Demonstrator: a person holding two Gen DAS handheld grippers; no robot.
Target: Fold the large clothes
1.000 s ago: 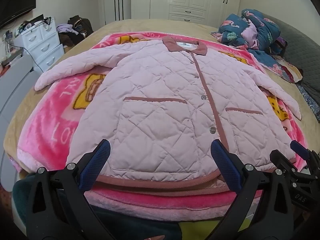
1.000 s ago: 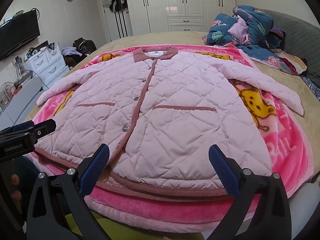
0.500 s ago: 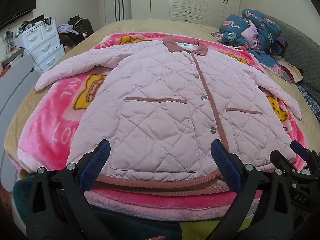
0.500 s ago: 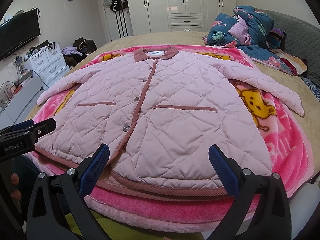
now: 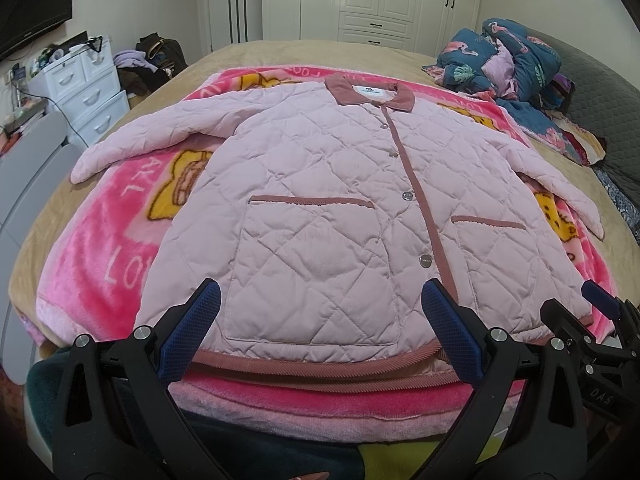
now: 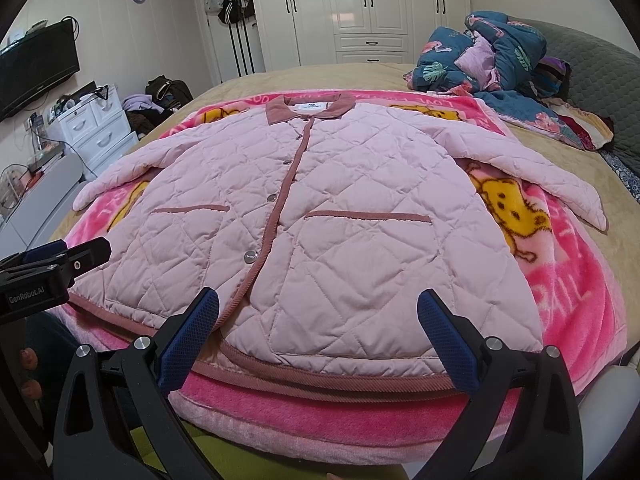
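Pale pink quilted jacket [image 5: 340, 200] lying flat, buttoned, sleeves spread, on a bright pink cartoon blanket [image 5: 100, 248]. Left gripper [image 5: 320, 334] and right gripper [image 6: 318, 332], jaws wide, hover at its hem.

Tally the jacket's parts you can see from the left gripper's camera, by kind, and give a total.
Sleeves: 2
Pockets: 2
Snap buttons: 4
Collar: 1
Total: 9
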